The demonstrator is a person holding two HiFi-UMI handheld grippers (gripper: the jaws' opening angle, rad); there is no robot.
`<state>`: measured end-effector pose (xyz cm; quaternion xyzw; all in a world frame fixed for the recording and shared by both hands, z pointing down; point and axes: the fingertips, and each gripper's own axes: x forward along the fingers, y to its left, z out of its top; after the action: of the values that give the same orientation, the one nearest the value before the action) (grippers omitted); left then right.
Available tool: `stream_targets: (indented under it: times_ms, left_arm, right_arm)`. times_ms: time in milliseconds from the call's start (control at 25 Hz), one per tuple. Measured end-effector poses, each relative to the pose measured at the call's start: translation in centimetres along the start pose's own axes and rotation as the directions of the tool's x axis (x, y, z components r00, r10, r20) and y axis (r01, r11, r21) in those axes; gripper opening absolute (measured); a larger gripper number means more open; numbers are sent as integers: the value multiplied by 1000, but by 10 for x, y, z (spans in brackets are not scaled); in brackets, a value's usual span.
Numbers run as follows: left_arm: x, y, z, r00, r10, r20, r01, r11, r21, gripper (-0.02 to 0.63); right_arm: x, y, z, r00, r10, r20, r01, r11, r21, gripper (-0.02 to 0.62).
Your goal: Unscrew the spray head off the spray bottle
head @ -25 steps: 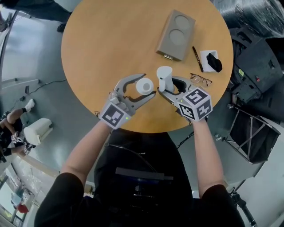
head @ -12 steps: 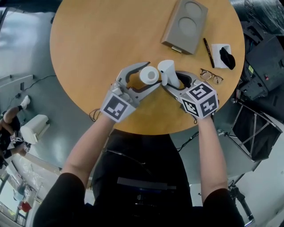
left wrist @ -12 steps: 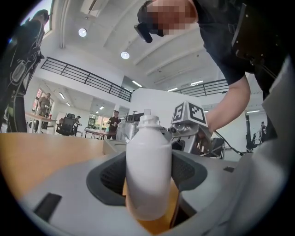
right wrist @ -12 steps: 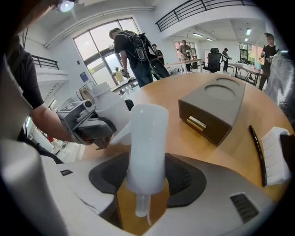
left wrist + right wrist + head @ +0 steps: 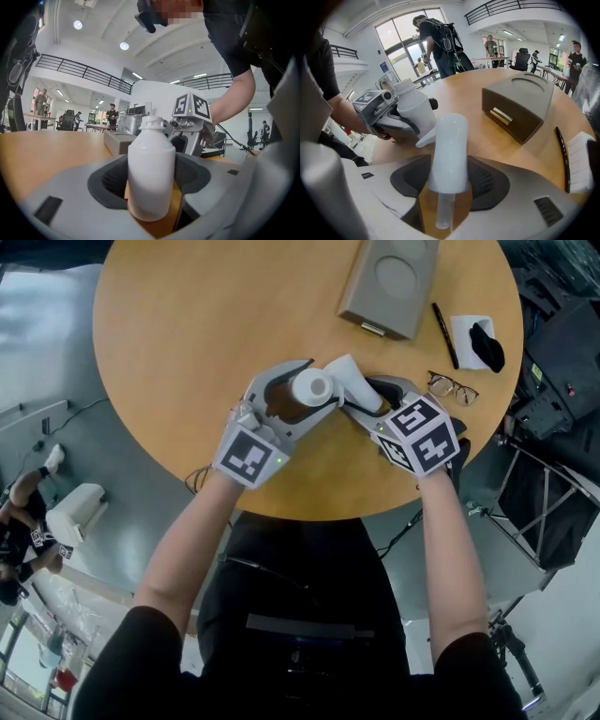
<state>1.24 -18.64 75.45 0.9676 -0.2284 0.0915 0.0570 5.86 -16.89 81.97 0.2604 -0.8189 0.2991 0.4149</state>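
The left hand-held gripper (image 5: 319, 388) pinches the spray bottle (image 5: 151, 173) upright low over the tabletop (image 5: 187, 324), steadying it, while the right hand-held gripper (image 5: 361, 395) pinches the spray head (image 5: 449, 150) just beside the bare neck, apparently already unscrewed.

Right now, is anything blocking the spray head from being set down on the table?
Nothing visible does. The right gripper holds the spray head, free of the bottle in the left gripper; the glasses lie aside.
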Motion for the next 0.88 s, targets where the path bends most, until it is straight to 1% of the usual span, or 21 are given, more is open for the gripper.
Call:
stream_targets:
  times_ms: [160,360,440,520,600,640,880]
  left_arm:
    - [-2,-6,-5,999,-7,-36,8,1000,25,311]
    - [-3,-10,-7,999,-15,-44,15,1000,13,322]
    - [-4,-11,-9,998,-24,-52,24,1000,5,348]
    - [-9,-10,-10,998,-21,-52,21,1000,-7,353]
    - [-16,-9,-11,999,-16,-51,15,1000,-22,357]
    - [-19,-10,-11,998,-14,-55,12,1000,-27,357]
    - [-41,-11,2,998,0,-66,0,1000,1,364]
  right_arm:
    - [3,0,-1,1000,-10,-12,10,1000,-13,264]
    - [6,1,-1,999,-43,-24,42,998,-44,264]
    - [7,1,-1,997,-62,-35,60,996,-68,265]
    - [9,1,-2,996,-80,-44,75,993,-87,267]
    - [9,3,-3,995,-87,-50,82,992,-99,313]
    - [8,5,-3,995,-86,-45,81,992,-100,321]
    - [-10,14,4,995,-96,-27,93,991,-101,321]
